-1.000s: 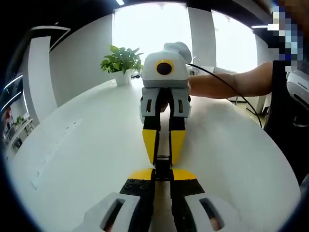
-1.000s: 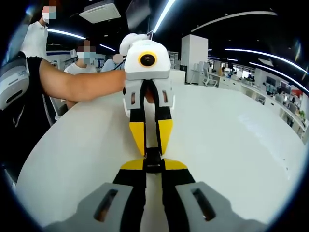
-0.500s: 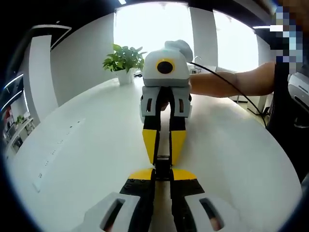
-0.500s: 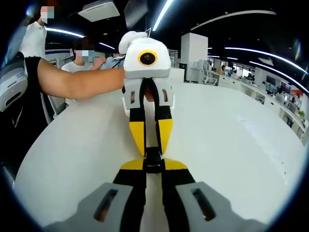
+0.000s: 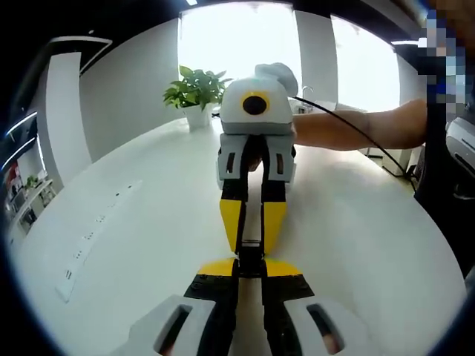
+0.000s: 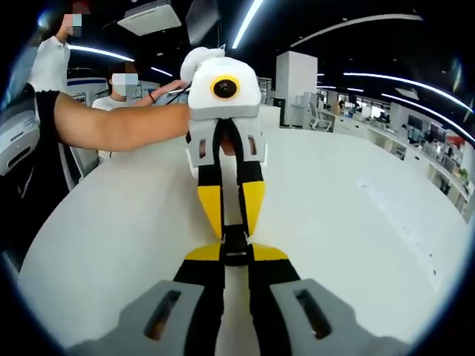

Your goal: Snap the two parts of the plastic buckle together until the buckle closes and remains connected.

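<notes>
Left gripper (image 5: pixel 250 261) and right gripper (image 6: pixel 236 255): tip to tip above the white table (image 5: pixel 148 222), each clamped on one buckle (image 5: pixel 250 252) half. Halves aligned along the shared jaw axis, meeting between the tips; whether latched cannot be told.

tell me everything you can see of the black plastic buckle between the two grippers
The buckle is small, black and plastic-looking, held above the white table. The left gripper clamps one end, the right gripper the other, tip to tip. The yellow fingertips hide most of it, so whether its halves have latched cannot be told.
</notes>
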### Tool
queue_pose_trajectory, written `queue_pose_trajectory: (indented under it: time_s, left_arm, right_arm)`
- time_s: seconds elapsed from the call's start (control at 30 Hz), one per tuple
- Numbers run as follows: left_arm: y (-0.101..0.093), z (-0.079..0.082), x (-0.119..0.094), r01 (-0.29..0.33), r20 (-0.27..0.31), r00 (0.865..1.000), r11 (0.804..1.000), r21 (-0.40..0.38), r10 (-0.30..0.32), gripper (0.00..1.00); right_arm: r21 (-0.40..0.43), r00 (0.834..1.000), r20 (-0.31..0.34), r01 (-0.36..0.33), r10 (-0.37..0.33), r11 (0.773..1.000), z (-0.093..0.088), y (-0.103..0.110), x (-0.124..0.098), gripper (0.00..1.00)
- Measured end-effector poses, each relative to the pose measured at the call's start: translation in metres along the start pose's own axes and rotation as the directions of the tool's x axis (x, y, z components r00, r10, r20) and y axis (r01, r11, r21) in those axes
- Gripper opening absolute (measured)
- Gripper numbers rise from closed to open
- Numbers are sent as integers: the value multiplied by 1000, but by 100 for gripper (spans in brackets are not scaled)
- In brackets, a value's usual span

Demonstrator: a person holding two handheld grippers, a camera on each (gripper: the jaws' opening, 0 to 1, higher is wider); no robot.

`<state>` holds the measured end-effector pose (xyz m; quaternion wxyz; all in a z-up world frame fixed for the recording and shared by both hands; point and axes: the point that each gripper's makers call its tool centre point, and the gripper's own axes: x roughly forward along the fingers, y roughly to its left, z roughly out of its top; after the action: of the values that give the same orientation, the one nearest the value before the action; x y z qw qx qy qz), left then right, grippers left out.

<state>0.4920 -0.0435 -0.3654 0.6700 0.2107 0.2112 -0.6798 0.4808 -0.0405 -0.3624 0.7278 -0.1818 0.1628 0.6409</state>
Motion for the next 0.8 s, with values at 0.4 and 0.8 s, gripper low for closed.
queue_pose_trajectory:
  time_s: [0.4, 0.8]
  left_arm:
    - [7, -4, 10, -61, 38, 997, 998, 22, 60, 39]
    - [1, 2, 9, -57, 104, 993, 996, -75, 64, 100]
  right_arm:
    - [-28, 1000, 13, 10, -10, 1000, 1, -3, 3, 12]
    - [15, 986, 122, 117, -118, 993, 20, -18, 5, 99]
